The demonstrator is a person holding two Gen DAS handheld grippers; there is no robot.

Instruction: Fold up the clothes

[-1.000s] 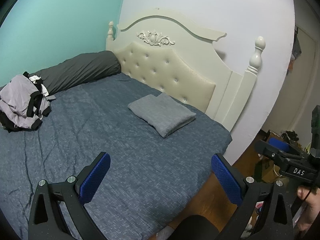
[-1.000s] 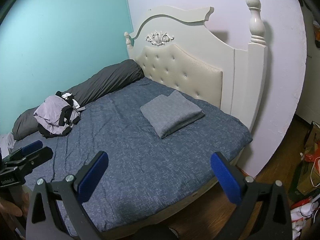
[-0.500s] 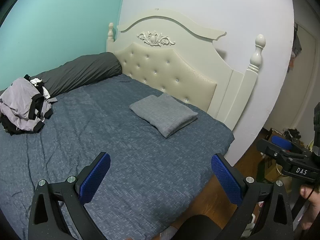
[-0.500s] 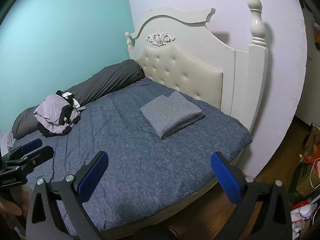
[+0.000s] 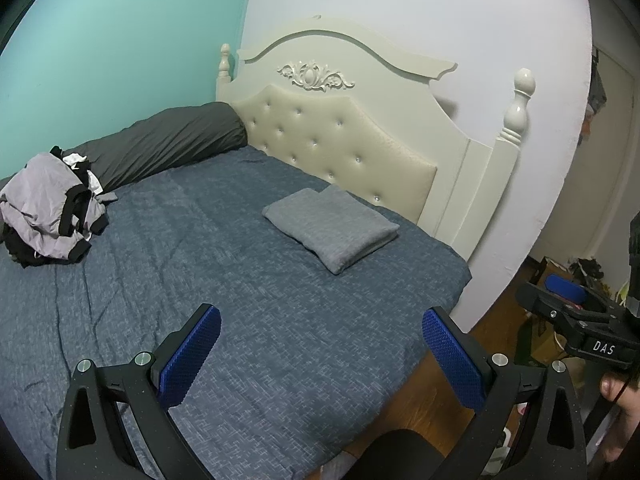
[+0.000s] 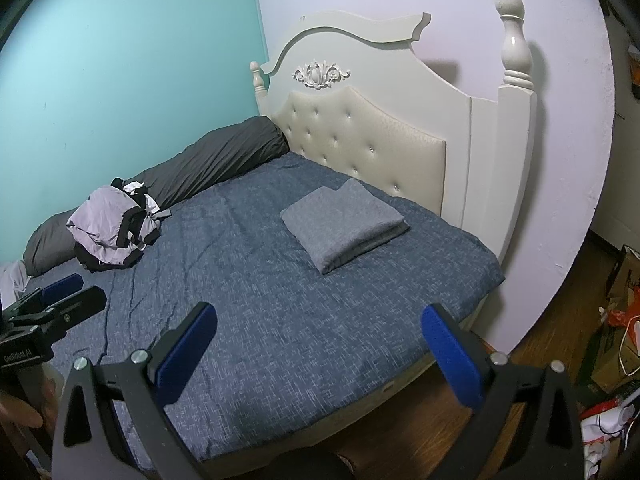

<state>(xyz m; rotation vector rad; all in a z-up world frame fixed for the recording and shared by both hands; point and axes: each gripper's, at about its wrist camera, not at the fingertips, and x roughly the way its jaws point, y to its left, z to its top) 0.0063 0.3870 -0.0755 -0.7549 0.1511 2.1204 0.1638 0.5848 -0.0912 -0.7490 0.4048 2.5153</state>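
A crumpled heap of lilac, black and white clothes (image 5: 52, 216) (image 6: 114, 228) lies at the far left of the blue bed (image 5: 224, 280) (image 6: 256, 304), against a dark grey bolster. My left gripper (image 5: 320, 346) hangs open over the bed's near edge, nothing between its blue pads. My right gripper (image 6: 318, 346) is open too, held above the near side of the bed, far from the heap. Each gripper shows at the edge of the other's view: the right gripper (image 5: 576, 312) and the left gripper (image 6: 52, 300).
A folded grey pillow or blanket (image 5: 332, 228) (image 6: 344, 224) rests near the cream tufted headboard (image 5: 352, 136) (image 6: 372, 136). A long grey bolster (image 5: 160, 140) runs along the teal wall. Bags and clutter (image 6: 616, 328) sit on the wooden floor at right.
Both views have shifted slightly, as if the grippers drew back a little from the bed. Both stay open. The clothes have not moved.
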